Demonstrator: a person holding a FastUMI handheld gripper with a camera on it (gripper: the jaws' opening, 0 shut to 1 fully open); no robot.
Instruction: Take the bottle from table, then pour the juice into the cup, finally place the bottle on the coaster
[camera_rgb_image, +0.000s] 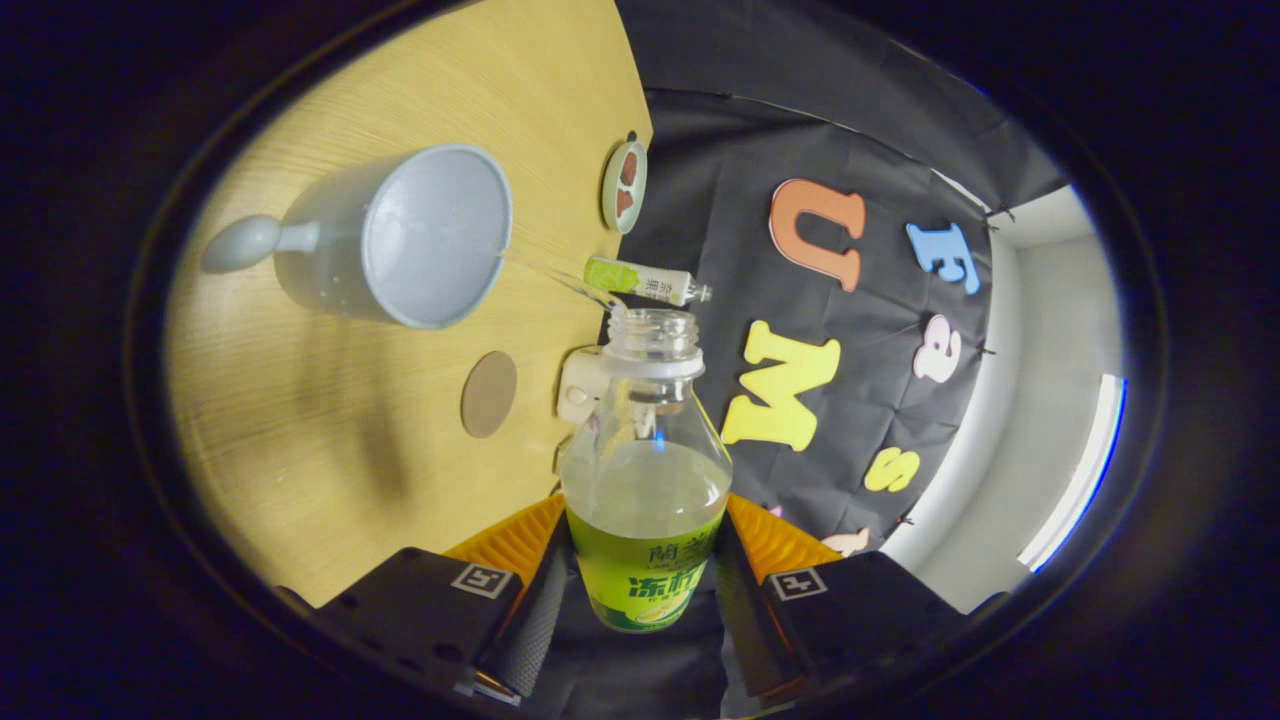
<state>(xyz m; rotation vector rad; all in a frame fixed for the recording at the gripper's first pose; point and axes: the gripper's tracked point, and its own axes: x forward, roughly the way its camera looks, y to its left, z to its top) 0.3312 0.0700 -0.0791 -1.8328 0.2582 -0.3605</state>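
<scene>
A clear juice bottle (646, 470) with a green label and no cap sits between my fingers, and my gripper (645, 525) is shut on its labelled lower body. The view is rolled, so the bottle is tipped toward the table. Pale juice fills its lower half. A thin clear stream (555, 278) runs from the bottle's mouth to the rim of a grey-blue cup (420, 240) with a knobbed handle, standing on the wooden table (330, 440) beyond the fingers. A round brown coaster (489, 393) lies on the table between the cup and the bottle.
A small second bottle (648, 281) with a green label lies at the table's edge just beyond the held bottle's mouth. A small round dish (625, 186) with brown pieces sits farther along that edge. A white object (580, 388) shows behind the held bottle's shoulder.
</scene>
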